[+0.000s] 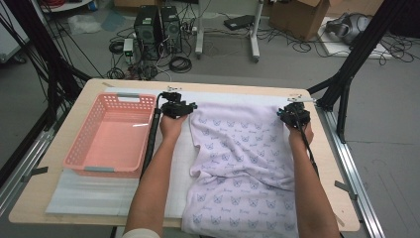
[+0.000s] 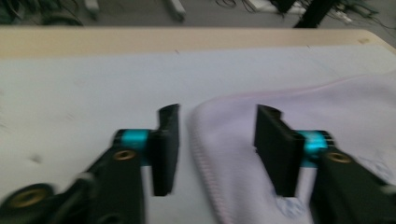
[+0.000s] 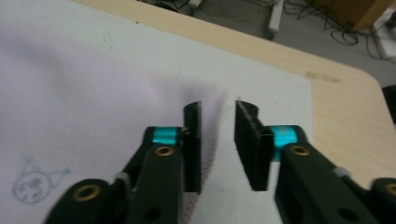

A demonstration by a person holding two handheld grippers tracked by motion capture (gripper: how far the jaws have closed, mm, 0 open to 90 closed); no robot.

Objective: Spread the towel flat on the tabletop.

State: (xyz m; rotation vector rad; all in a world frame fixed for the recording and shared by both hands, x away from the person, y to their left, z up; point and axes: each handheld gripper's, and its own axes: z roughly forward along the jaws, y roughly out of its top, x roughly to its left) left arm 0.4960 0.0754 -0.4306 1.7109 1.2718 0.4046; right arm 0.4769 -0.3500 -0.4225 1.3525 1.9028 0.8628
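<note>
In the high view, a pale towel printed with small animal faces lies spread on the white mat over the counter, its near end hanging off the front edge. The left gripper sits at the towel's far left corner, the right gripper at its far right corner. A pink basket stands to the left

In the left gripper view, the fingers are released, the towel's corner lying between them untouched

In the right gripper view, the fingers are parted, the towel's edge under the gap, not pinched
</note>
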